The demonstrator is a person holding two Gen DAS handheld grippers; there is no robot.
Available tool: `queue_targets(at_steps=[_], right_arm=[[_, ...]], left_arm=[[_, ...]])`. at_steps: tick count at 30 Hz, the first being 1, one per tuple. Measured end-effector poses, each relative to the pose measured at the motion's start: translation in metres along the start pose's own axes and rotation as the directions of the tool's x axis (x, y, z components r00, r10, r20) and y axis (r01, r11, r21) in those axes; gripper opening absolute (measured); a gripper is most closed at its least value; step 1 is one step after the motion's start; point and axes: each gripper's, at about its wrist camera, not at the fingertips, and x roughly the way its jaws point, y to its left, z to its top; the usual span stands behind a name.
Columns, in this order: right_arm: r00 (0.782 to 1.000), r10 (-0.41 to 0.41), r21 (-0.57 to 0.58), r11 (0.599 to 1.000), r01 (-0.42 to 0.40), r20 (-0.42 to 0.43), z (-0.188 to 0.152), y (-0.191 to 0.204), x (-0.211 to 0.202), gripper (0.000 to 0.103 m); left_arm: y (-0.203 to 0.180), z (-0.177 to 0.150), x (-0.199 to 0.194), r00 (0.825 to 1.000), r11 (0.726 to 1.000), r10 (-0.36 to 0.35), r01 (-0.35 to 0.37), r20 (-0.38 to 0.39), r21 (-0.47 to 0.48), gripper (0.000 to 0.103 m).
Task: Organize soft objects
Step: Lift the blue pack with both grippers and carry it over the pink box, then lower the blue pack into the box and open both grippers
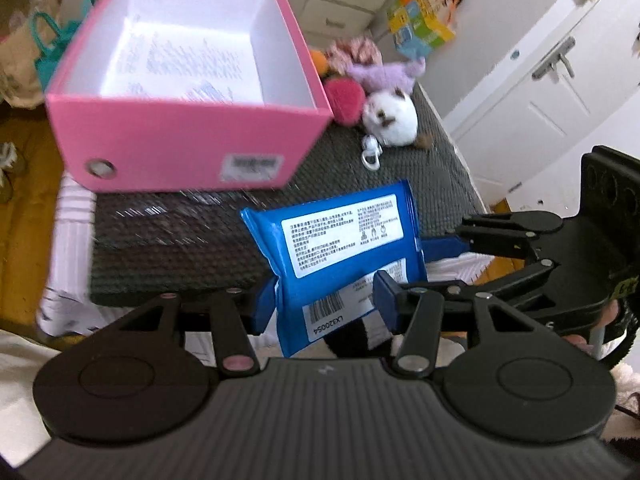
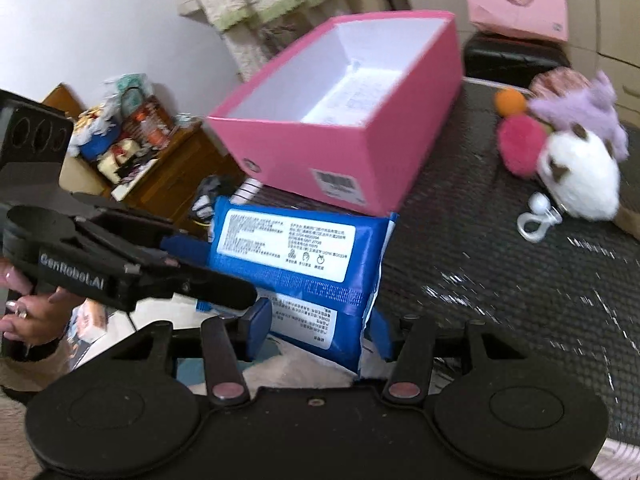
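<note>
Dark matting (image 1: 168, 240) covers our bench, with the pink box (image 1: 188, 136) far left and plush toys (image 1: 390, 118) far right. Our left gripper (image 1: 320, 300) clamps the blue pack (image 1: 340, 240) in its jaws.

From the right wrist, our right gripper (image 2: 320, 330) grips the pack's near edge just before the box (image 2: 340, 152).
</note>
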Motion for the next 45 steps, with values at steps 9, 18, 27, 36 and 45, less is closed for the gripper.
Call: queue_targets(at_steps=[9, 18, 27, 36, 45], right_arm=[[0.998, 0.054, -0.048, 0.997, -0.053, 0.011, 0.041, 0.029, -0.011, 0.058], [0.993, -0.001, -0.123, 0.992, 0.015, 0.114, 0.088, 0.036, -0.009, 0.042], [0.977, -0.092, -0.090, 0.990, 0.111, 0.192, 0.147, 0.002, 0.031, 0.037], [0.977, -0.125, -0.024, 0.991, 0.131, 0.170, 0.195, -0.042, 0.082, 0.038], [0.955, -0.265, -0.073, 0.959, 0.276, 0.133, 0.212, -0.045, 0.114, 0.040]], left_arm=[[0.011, 0.022, -0.047, 0.993, 0.999, 0.017, -0.020, 0.117, 0.025, 0.051], [0.034, 0.060, -0.050, 0.970, 0.996, 0.044, -0.061, 0.238, 0.063, 0.051], [0.066, 0.123, -0.012, 0.951, 0.995, 0.070, -0.088, 0.302, 0.045, 0.046], [0.089, 0.179, 0.034, 0.945, 0.982, 0.163, -0.182, 0.284, 0.042, 0.044], [0.109, 0.198, 0.065, 0.952, 0.977, 0.207, -0.212, 0.226, -0.002, 0.043]])
